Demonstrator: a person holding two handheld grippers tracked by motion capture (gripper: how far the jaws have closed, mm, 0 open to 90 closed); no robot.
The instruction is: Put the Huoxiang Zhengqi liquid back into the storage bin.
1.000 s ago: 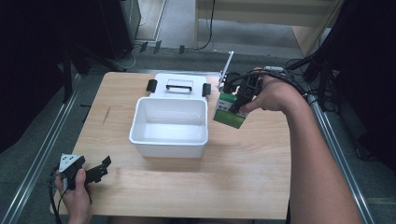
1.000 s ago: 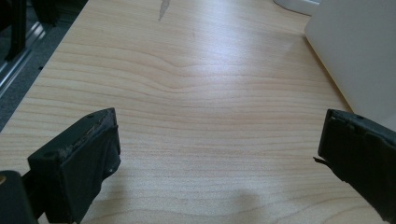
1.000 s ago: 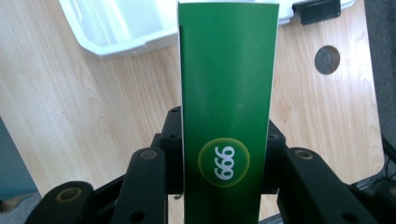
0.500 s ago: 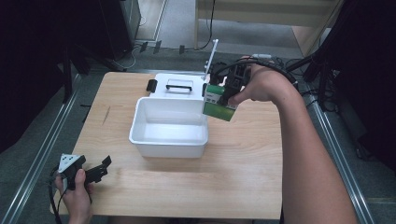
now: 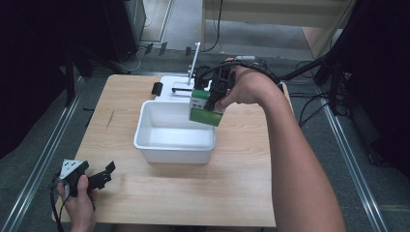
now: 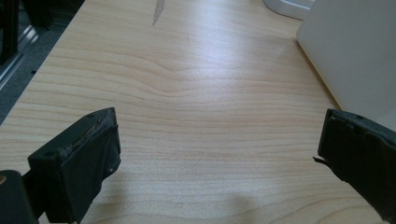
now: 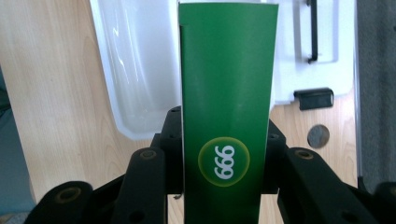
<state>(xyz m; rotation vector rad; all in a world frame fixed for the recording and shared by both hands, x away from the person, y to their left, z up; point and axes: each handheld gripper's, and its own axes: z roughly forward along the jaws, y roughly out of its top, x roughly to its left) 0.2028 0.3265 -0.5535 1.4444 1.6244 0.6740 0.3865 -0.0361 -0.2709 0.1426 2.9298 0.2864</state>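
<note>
My right gripper (image 5: 211,100) is shut on a green carton (image 5: 205,108) and holds it in the air over the far right corner of the white bin (image 5: 145,126). In the right gripper view the green carton (image 7: 227,107), marked 999 in a yellow-ringed circle, stands between the black jaws of the right gripper (image 7: 227,161), with the white bin (image 7: 135,70) below. My left gripper (image 5: 99,176) rests near the table's front left corner, jaws open. In the left gripper view the left gripper (image 6: 219,144) has only bare wood between its jaws, and the bin's wall (image 6: 350,51) is at the right.
The bin's white lid (image 5: 181,87) with black latches lies behind the bin. A thin white rod (image 5: 193,60) stands at the table's far edge. A small round disc (image 7: 318,136) sits in the wood near the lid. Cables run from the right hand off the table's far right.
My right hand has carried the green carton leftward, from beside the bin's right rim to over its far right corner. The left hand has stayed in place.
</note>
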